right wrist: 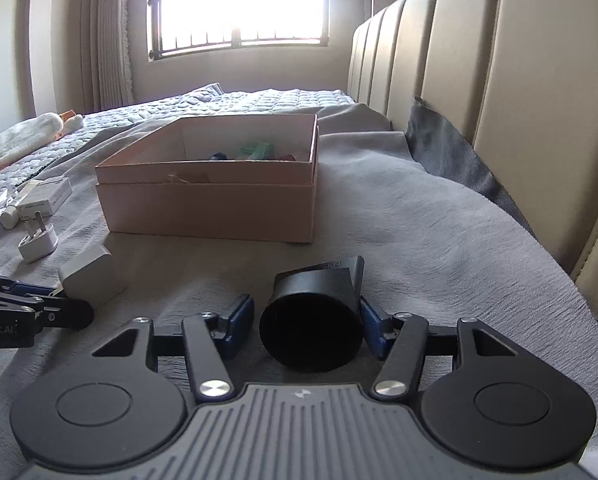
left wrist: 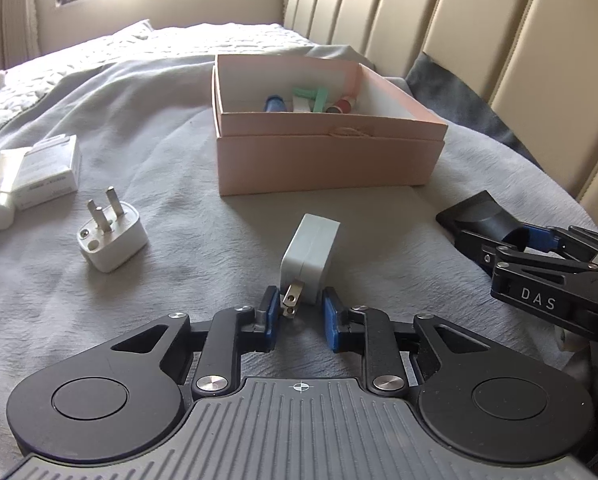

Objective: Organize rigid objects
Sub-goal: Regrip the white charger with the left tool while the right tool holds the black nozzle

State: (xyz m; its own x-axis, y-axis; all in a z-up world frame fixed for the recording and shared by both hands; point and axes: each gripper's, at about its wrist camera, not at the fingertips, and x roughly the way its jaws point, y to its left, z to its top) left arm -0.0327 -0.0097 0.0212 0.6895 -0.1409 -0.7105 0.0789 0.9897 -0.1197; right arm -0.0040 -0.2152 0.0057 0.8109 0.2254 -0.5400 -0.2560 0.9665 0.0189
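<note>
Nearest the left camera, the left tool (left wrist: 297,316) sat low on the grey bedspread (left wrist: 179,140), its blue pads apart around the folding prongs of a white block-shaped plastic charger (left wrist: 313,258), apparently lined up for a grasp, with no firm clamp visible. Beside it, the right tool (right wrist: 307,320), also apart, flanked a black flared plastic nozzle (right wrist: 315,316) lying on its side, its right pad touching or nearly so. Both objects lay just in front of the open pink cardboard box (left wrist: 323,160), which already held small blue, green and red items, so I judged they were headed there. To the left waited a white three-pin plug adapter (left wrist: 111,240), a small white printed carton (left wrist: 49,172) and a white tube (left wrist: 5,196). "DAS" showed on the right tool's arm, and "obot.AI" on the left's; the carton's print was unreadable.
</note>
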